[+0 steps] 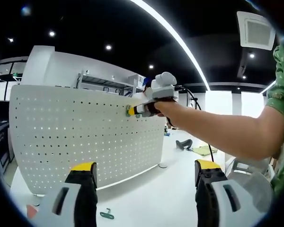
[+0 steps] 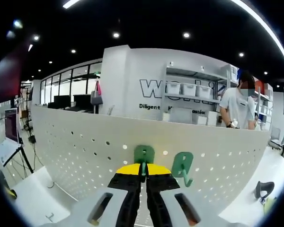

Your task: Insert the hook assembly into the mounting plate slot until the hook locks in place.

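My right gripper (image 2: 143, 176) pinches a green hook (image 2: 144, 156) against the white pegboard (image 2: 75, 146) at frame centre, beside a second hook (image 2: 183, 166). My left gripper (image 1: 144, 177) hangs wide apart, low; another hook (image 1: 106, 214) lies on the table (image 1: 146, 198).

Ur right claw (image 2: 143, 176) covers the lower half of the green hook (image 2: 144, 156) it's pinching, so u can't tell how the hook's back sits in the pegboard (image 2: 75, 151). Pegboard itself runs off the pic on both sides.

In the left gripper view the other claw's tips (image 1: 132, 111) are tiny and partly behind ur hand (image 1: 156, 97), hook there is just a green blob, no detail. Small green piece on the tabletop (image 1: 146, 198), down between the left claw (image 1: 144, 177) sides, too small to ID (image 1: 107, 214). Left claw bodies cut off by the bottom edge.

Wall lettering (image 2: 151, 90) in the right gripper view is half blocked by a shelf (image 2: 189, 90).
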A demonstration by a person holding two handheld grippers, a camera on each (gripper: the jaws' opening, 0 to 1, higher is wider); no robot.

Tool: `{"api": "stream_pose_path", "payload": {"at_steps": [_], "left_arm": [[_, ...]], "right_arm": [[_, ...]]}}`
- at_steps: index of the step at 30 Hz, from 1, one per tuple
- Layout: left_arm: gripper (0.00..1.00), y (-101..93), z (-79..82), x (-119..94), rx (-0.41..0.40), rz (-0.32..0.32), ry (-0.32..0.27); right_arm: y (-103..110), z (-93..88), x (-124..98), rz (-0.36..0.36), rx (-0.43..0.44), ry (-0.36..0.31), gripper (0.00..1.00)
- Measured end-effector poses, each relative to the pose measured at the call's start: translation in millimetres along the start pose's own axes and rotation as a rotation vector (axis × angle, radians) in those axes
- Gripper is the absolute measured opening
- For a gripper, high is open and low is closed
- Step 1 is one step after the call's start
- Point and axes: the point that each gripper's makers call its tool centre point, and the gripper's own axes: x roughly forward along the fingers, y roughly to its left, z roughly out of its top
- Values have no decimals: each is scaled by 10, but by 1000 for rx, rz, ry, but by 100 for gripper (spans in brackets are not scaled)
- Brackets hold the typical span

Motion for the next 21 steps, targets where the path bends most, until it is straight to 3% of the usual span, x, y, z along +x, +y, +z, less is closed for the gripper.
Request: {"api": "stream_pose_path", "payload": {"at_steps": [6,16,21], "left_arm": [[86,1,-8,3,0,0,5],[86,-9,-11,9,1,-2,6],[86,-10,-4,6,4,-2,6]], "right_arm": [[2,-6,-29,-1,-10,-20,2],[-2,83,-100,-18,-14,-142,2],[-1,109,-96,-24,-16,-160,2]]}}
